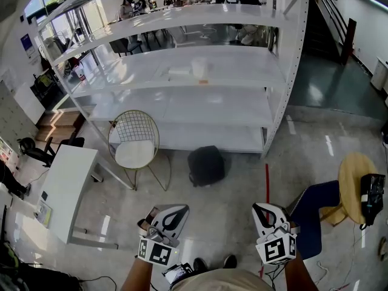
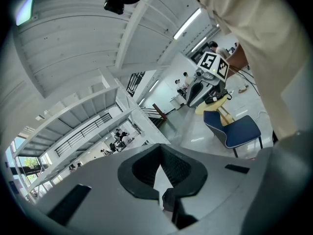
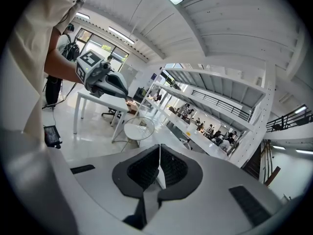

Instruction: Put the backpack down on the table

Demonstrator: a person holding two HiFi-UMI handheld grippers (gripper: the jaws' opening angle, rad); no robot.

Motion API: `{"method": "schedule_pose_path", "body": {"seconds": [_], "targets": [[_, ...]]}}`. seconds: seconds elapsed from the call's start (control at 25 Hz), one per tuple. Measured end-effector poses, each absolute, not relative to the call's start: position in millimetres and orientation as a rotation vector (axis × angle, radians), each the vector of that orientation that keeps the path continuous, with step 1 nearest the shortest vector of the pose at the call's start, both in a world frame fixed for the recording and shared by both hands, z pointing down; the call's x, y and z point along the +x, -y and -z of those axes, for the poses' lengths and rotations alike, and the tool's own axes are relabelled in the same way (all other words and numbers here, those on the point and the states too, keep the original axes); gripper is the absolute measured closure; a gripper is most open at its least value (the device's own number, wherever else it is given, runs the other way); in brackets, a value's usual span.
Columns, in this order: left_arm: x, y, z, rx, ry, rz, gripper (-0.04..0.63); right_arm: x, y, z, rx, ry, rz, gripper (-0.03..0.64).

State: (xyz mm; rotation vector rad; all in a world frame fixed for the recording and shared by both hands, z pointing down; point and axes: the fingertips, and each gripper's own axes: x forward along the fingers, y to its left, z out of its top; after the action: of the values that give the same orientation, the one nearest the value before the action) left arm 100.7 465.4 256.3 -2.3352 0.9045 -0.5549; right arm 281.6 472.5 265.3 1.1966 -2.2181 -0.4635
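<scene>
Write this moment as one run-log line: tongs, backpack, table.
left tongs: shut, empty | right tongs: shut, empty | backpack: on floor before shelf | table: at left, no backpack

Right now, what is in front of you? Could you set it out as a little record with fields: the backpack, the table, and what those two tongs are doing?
backpack: black, on the floor in front of the shelving rack; nothing touches it
table: white, at the left, apart from the backpack
between them: wire chair with a white seat
left tongs: shut, nothing between them
right tongs: shut, nothing between them
task status: backpack not yet picked up
</scene>
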Motion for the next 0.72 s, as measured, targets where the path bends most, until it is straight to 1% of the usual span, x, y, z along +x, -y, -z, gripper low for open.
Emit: {"method": "schedule_pose_path", "body": {"seconds": [0.72], "targets": [[138, -458, -263, -2.364, -1.004, 0.574, 0.583, 321, -454, -283, 1.140, 2.283, 0.454, 0.591]]}}
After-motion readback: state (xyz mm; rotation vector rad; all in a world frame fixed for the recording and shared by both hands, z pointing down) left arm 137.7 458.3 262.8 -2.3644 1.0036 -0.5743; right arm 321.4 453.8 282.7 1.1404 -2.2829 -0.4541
